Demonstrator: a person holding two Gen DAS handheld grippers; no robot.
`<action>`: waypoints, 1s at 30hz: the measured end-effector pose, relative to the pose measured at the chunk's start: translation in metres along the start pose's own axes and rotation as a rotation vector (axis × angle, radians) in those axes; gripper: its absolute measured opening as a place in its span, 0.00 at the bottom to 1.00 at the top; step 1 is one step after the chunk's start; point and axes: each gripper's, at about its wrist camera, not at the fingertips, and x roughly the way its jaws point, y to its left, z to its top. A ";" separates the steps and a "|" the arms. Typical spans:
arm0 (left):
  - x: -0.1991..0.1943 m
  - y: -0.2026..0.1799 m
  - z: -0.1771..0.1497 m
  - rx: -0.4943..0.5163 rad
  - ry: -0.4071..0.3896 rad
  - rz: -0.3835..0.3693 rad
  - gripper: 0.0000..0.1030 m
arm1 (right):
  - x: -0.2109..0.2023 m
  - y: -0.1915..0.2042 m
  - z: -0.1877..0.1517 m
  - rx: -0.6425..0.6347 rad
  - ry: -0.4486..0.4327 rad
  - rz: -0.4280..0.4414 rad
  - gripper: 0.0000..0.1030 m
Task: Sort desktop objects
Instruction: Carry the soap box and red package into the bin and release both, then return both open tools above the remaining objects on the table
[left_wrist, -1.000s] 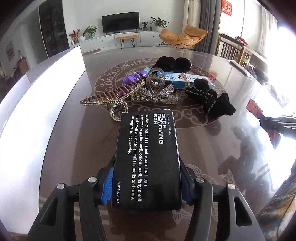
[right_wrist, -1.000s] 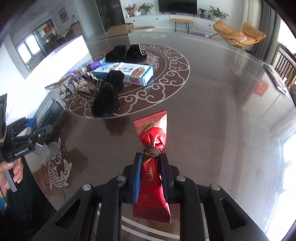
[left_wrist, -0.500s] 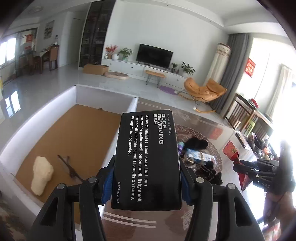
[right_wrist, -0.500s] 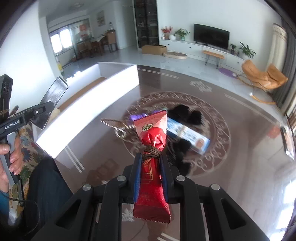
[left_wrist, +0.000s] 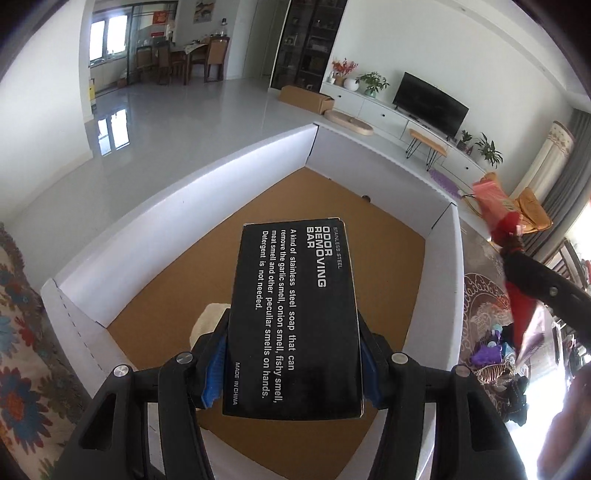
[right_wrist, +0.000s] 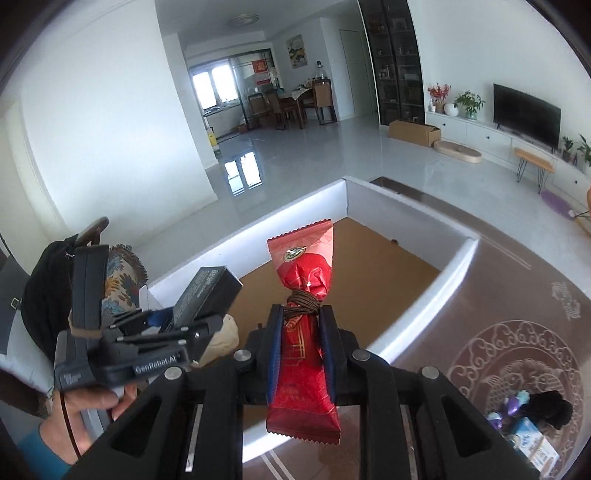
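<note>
My left gripper (left_wrist: 291, 369) pinched the black rectangular soap carton (left_wrist: 295, 317) above the white-walled, brown-floored cardboard box (left_wrist: 221, 173); at three o'clock, my right gripper (right_wrist: 301, 354) pinched the red twisted foil packet (right_wrist: 303, 332).

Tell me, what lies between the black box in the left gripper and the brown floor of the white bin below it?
A cream lump on the bin floor, partly hidden by the black box; both wrist views show it.

walls white | floor (left_wrist: 177, 122) glossy grey | television (right_wrist: 526, 109) | dining table (right_wrist: 291, 98)
</note>
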 end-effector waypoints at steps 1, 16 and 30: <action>0.006 0.000 -0.002 -0.011 0.016 0.006 0.56 | 0.017 0.001 0.002 0.015 0.018 0.001 0.19; 0.051 -0.010 -0.012 -0.061 0.145 -0.006 0.88 | 0.087 -0.036 -0.019 0.063 0.112 -0.161 0.83; -0.065 -0.124 -0.058 0.180 -0.107 -0.329 0.88 | -0.082 -0.089 -0.119 0.083 -0.209 -0.326 0.95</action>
